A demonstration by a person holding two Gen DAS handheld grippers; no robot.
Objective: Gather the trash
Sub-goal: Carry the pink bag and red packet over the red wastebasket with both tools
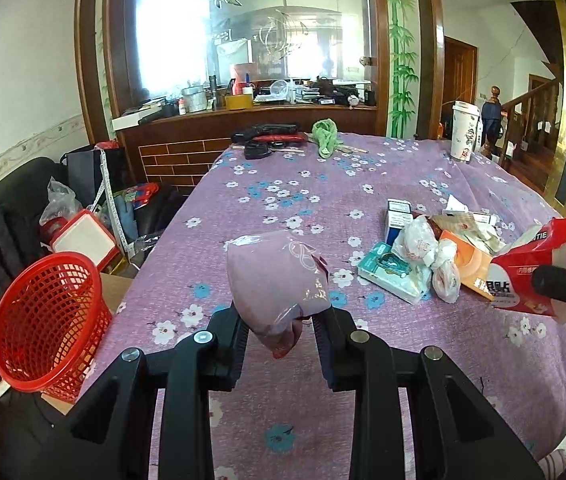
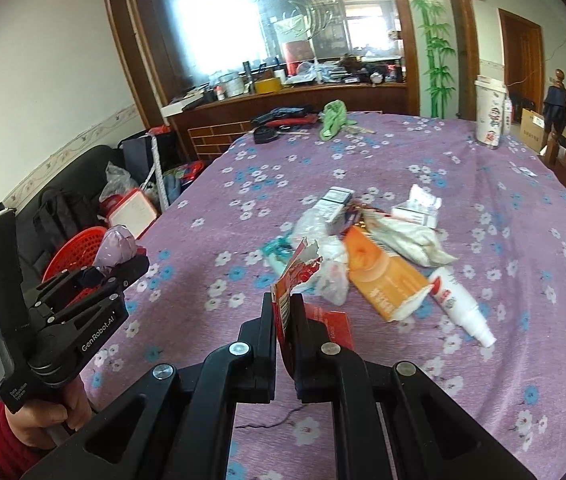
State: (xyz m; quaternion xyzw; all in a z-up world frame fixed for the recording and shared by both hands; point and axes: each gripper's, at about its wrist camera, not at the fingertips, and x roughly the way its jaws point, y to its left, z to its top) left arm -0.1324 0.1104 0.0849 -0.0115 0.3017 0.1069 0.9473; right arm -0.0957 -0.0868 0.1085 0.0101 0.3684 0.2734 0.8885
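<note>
Two tongs loaded | left tongs (image 1: 281,330) pinch pink bag (image 1: 279,276) near red basket (image 1: 49,324) | right tongs (image 2: 283,320) clamped on torn wrapper (image 2: 295,276) over desk (image 2: 363,168) | risk: thin edge slips, falls short of basket

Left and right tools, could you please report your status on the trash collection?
Left tool shut on pink bag. Right tool shut on red wrapper. Red basket at table's left edge; path clear.
</note>
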